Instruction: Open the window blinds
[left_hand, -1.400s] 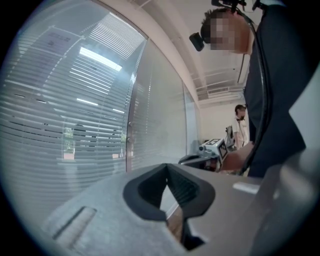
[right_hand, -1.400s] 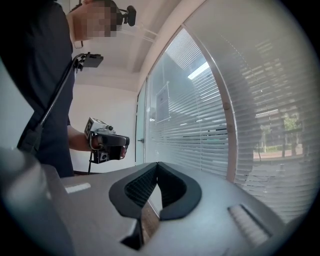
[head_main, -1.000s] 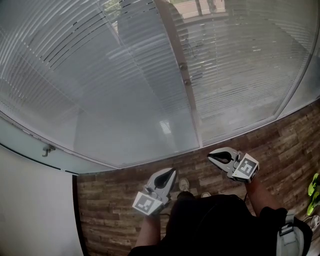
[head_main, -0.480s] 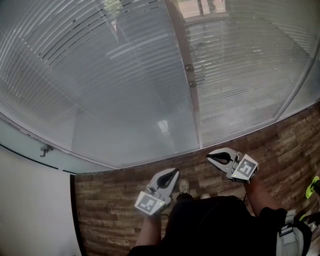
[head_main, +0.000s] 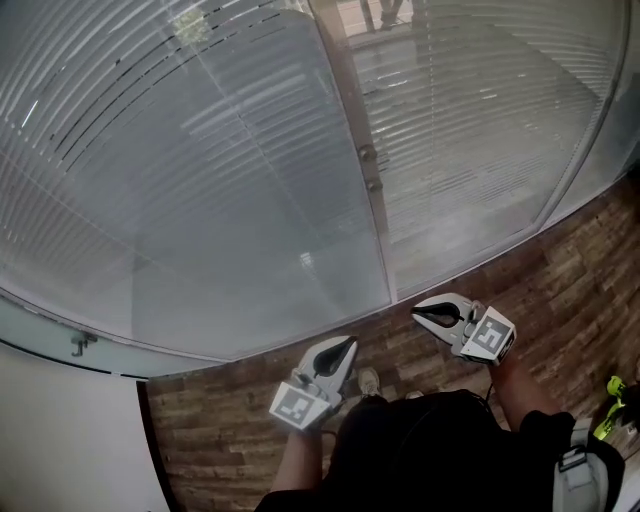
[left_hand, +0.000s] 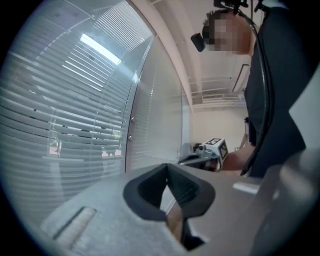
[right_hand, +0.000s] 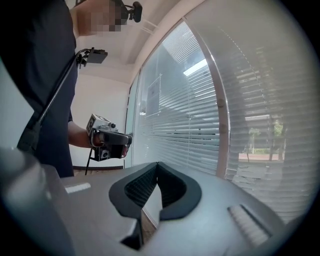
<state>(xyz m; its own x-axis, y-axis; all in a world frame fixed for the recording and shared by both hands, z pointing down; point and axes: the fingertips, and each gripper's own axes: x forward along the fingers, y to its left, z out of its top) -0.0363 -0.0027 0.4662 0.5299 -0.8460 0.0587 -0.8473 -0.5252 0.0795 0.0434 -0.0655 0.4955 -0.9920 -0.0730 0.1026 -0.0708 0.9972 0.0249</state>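
Head view: the blinds (head_main: 230, 170) hang lowered behind glass straight ahead of me, their slats running level. Two small knobs (head_main: 368, 155) on the upright frame (head_main: 385, 260) may be their control, though they are too small to tell. My right gripper (head_main: 425, 312) is nearer that frame than my left gripper (head_main: 340, 348).

Left gripper view: jaws closed and empty, blinds on the left.

Right gripper view: jaws closed on nothing, blinds on the right.
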